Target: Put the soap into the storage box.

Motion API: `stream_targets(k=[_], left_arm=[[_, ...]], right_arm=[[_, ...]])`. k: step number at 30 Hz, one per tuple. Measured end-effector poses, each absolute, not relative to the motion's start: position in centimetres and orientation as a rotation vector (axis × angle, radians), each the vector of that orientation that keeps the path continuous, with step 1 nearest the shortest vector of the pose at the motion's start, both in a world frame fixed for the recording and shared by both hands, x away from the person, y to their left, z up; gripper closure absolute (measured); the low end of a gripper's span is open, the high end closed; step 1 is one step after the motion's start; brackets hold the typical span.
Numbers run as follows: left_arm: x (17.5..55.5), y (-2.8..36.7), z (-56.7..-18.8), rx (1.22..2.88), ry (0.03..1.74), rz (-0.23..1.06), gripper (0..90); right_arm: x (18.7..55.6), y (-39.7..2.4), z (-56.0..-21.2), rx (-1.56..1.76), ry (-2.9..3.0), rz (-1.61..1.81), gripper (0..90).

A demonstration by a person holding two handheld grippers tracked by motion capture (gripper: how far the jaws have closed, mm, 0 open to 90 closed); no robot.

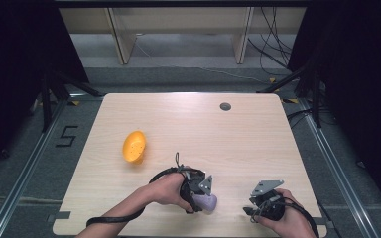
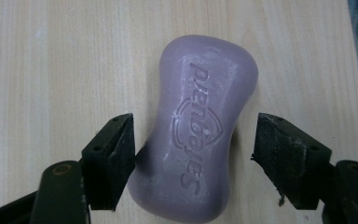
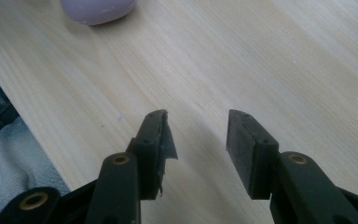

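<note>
A lilac bar of soap (image 2: pixel 200 135) with an embossed logo lies flat on the wooden table (image 1: pixel 238 144) near its front edge. My left gripper (image 2: pixel 193 140) is open and straddles the bar: its left pad sits at the soap's edge, and its right pad stands apart from it. In the high view the soap (image 1: pixel 207 202) pokes out under the left gripper (image 1: pixel 201 193). My right gripper (image 1: pixel 252 210) rests low at the front right, and in its own view the right gripper (image 3: pixel 198 135) is open with only bare wood between the jaws. The soap's end (image 3: pixel 98 9) lies beyond them.
A yellow oval dish with small holes (image 1: pixel 134 147) lies on the table's left half. A small grey round cap (image 1: pixel 225 106) is set into the tabletop at the back. The front table edge and a person's clothing (image 3: pixel 9 154) are close to the right gripper.
</note>
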State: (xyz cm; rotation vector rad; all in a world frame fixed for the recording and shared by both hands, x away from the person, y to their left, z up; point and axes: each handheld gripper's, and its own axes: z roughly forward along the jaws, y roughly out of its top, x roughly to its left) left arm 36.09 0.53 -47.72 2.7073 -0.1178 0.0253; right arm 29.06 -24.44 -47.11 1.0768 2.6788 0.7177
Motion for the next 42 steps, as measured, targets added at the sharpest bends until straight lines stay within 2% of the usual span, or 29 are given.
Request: stream_targets(k=[6,8,19,20,30,34,39,42], left_arm=[[36.1,0.1,-48.0,2.729,-0.146,0.036,32.6],[36.1,0.0,-48.1,2.734,-0.148,0.034,33.2],[35.7,-0.3,-47.8,2.788,-0.167,0.055,43.6],[35.5,-0.4,-48.0,2.765,-0.124,0.04,44.3],[35.7,-0.7,-48.2,2.772,-0.101,0.009,42.3],[35.9,-0.9,-48.1,2.812,-0.135,0.023,45.0],[35.6,-1.1,-48.2,2.807,-0.074,0.011,47.4],[35.7,-1.1,-48.0,2.833,-0.096,0.022,47.9]], right_arm=[[28.9,-24.3,-47.0,1.137,2.698,0.727,57.8],[29.2,-24.5,-47.2,1.057,2.684,0.731,57.8],[29.2,-24.5,-47.1,1.068,2.691,0.722,57.4],[29.1,-24.5,-47.1,1.092,2.694,0.715,57.4],[29.1,-24.5,-47.1,1.118,2.703,0.723,57.1],[29.1,-24.4,-47.1,1.126,2.705,0.727,56.9],[29.1,-24.4,-47.2,1.105,2.691,0.714,56.9],[29.1,-24.4,-47.2,1.107,2.692,0.717,56.8]])
